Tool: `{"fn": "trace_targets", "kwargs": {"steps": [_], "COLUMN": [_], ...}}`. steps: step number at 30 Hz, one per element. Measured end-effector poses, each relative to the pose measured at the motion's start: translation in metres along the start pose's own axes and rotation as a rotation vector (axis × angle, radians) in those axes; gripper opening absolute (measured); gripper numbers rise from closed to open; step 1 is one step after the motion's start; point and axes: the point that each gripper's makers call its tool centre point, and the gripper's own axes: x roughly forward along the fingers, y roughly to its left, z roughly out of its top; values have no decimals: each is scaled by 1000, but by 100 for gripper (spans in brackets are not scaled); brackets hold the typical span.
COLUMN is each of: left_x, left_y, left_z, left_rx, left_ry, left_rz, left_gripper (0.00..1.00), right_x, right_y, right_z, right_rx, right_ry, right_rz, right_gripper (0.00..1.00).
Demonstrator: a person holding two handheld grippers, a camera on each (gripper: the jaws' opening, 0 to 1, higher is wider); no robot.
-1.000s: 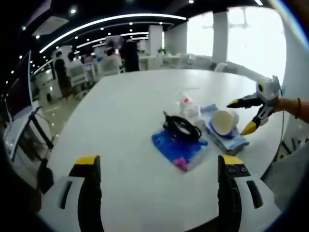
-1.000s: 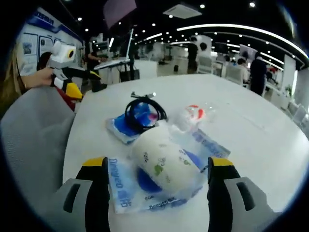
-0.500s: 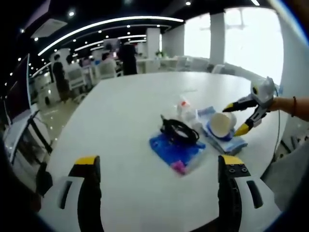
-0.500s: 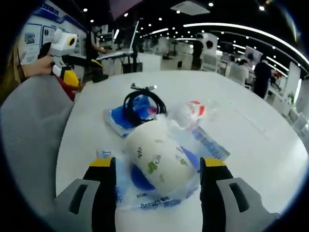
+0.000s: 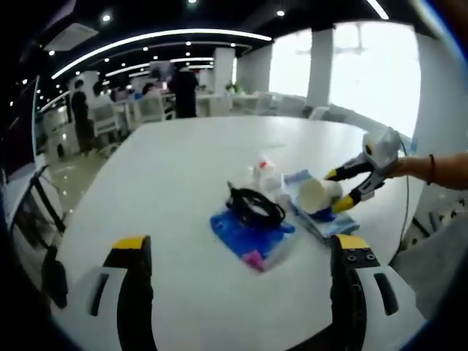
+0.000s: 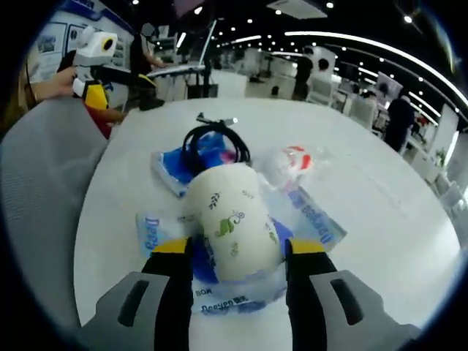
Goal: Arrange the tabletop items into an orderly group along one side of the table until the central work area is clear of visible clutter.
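A white paper cup (image 6: 230,219) with green prints lies on its side on a blue-and-white wipes pack (image 6: 313,219). My right gripper (image 6: 240,250) has its jaws against the cup's two sides. The left gripper view shows the same: right gripper (image 5: 338,193) around the cup (image 5: 314,196). A black cable coil (image 6: 216,142) rests on a blue packet (image 6: 174,174), beside a clear bag with a red-and-white item (image 6: 292,164). My left gripper (image 5: 241,245) hovers open over the table's near edge, short of the packet (image 5: 248,235) and the coil (image 5: 254,205).
The round white table (image 5: 183,161) has bare surface left of and beyond the pile. A grey chair back or garment (image 6: 44,212) hugs the table edge. A hand holds the left gripper (image 6: 121,86) at the far side. People and desks fill the room behind.
My right gripper has moved forward and its jaws have narrowed onto the cup. The left gripper view has drifted, so the pile sits slightly further left and lower in it.
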Motion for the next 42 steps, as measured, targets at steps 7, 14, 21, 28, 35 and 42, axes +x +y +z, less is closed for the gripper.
{"fn": "trace_targets", "kwargs": {"steps": [7, 14, 21, 28, 35, 42], "left_x": [0, -1, -1, 0, -4, -12], "left_y": [-2, -3, -2, -6, -10, -19], "left_z": [1, 1, 4, 7, 11, 29], "left_rx": [7, 18, 24, 17, 58, 17], "left_ry": [-1, 0, -9, -19, -5, -55], "left_rz": [-9, -8, -6, -27, -38, -83], "left_gripper": [99, 99, 99, 99, 99, 99], "right_x": [0, -2, -8, -21, -29, -39], "right_y": [-1, -1, 2, 5, 19, 34], "right_z": [-2, -4, -4, 14, 30, 54], "right_rx": [9, 92, 127, 182, 170, 165], "right_ry": [8, -7, -26, -98, -132, -197], "right_rz": [-11, -25, -41, -63, -59, -54], "right_gripper": [39, 38, 38, 38, 37, 37]}}
